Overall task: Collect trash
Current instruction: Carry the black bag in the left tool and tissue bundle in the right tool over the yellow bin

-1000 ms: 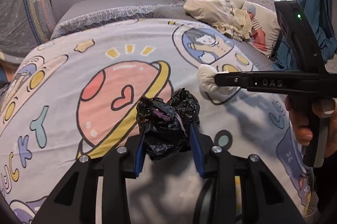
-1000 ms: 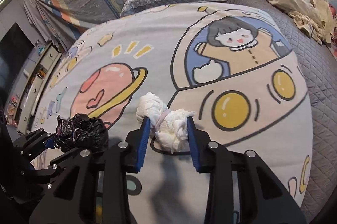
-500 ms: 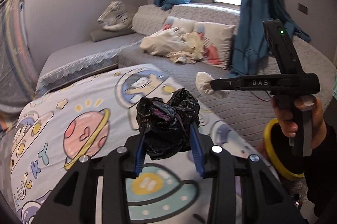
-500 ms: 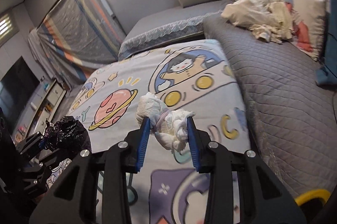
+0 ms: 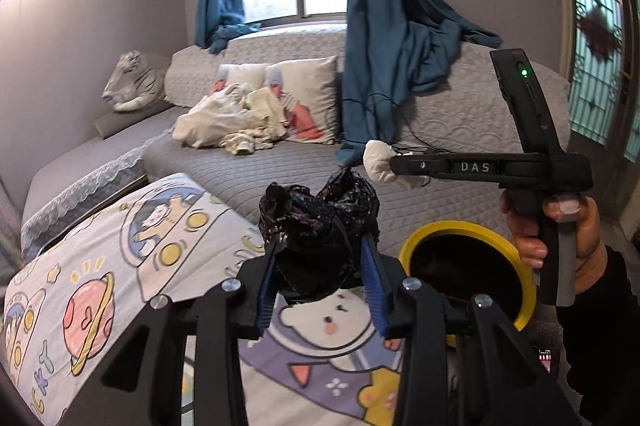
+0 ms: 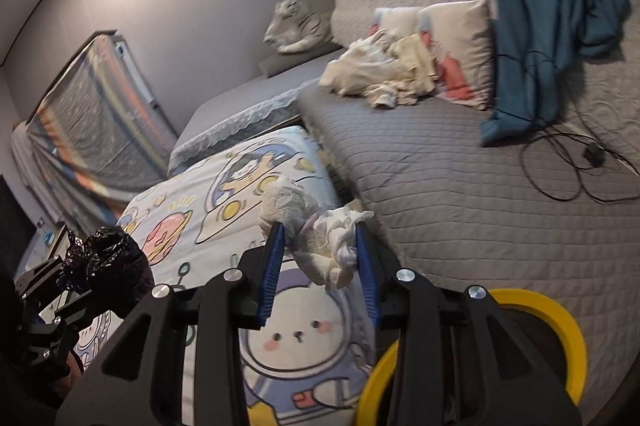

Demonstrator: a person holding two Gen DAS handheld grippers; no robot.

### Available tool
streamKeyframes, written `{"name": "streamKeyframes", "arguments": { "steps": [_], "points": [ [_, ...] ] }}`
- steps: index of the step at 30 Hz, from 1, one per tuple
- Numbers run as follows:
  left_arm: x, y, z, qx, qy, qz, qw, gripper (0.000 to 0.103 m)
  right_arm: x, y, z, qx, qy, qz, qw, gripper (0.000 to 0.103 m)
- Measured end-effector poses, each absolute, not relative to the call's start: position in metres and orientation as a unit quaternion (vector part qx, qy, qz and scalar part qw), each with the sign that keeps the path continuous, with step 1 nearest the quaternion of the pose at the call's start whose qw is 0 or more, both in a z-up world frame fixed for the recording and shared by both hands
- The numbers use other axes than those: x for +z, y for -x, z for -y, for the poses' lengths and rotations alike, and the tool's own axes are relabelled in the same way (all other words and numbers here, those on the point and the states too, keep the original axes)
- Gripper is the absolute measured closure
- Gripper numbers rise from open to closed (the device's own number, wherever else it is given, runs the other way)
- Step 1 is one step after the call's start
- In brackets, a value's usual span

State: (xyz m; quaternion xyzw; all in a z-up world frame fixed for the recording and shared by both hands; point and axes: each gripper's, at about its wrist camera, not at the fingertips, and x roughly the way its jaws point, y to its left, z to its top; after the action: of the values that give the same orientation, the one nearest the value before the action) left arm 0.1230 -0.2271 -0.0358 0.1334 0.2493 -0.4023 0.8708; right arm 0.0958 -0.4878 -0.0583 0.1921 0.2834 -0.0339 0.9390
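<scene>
Item: crumpled black plastic bag (image 5: 318,226) pinched in the left gripper (image 5: 320,270), white tissue wad (image 6: 320,238) pinched in the right gripper (image 6: 320,270); yellow-rimmed bin (image 5: 466,258) lies below and right of both fingers, nearer the right.

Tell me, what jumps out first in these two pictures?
Two clamps carrying rubbish: the left hand-held gripper pinches a crumpled black plastic bag, and the right hand-held gripper pinches a wad of white tissue. Below and to their right gapes a yellow-rimmed bin beside the bed. Under both spreads a bright cartoon space blanket.
</scene>
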Motion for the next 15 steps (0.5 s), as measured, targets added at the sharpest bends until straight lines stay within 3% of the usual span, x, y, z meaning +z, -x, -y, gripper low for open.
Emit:
{"name": "streamKeyframes", "arguments": {
  "steps": [15],
  "points": [
    [-0.046,-0.075,0.311,-0.475,-0.177,-0.249,0.825,0.068,-0.075,0.013,0.555,-0.162,-0.22,-0.244,0.93,0.069]
  ]
}}
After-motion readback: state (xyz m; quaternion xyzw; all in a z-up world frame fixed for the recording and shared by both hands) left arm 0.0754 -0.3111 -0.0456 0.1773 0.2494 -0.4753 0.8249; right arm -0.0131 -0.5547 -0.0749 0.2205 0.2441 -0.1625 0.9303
